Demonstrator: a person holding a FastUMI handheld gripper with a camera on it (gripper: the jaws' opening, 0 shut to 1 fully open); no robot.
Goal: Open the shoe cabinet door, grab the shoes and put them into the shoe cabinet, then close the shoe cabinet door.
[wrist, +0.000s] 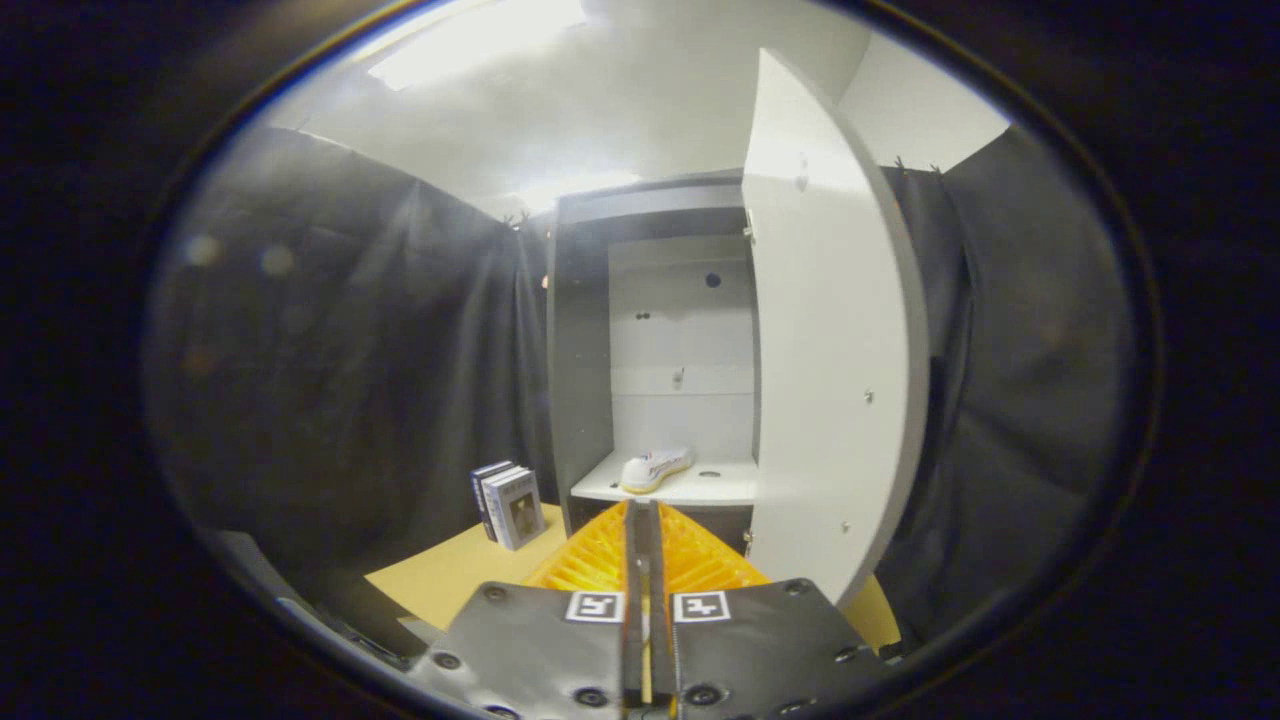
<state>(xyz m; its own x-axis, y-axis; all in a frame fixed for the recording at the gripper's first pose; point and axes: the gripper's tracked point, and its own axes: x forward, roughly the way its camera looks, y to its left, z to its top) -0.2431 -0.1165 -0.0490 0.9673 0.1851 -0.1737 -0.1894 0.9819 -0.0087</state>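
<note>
The shoe cabinet stands beyond my fingers with its white door swung wide open to the right. A white shoe lies on the cabinet's white shelf, toe pointing toward the front left. My gripper is held back from the cabinet, below the shelf's front edge, and its two fingers are pressed together with nothing between them.
A few upright books stand on the tan tabletop left of the cabinet. Black cloth walls close in on both sides. The open door's edge reaches toward me on the right of the fingers.
</note>
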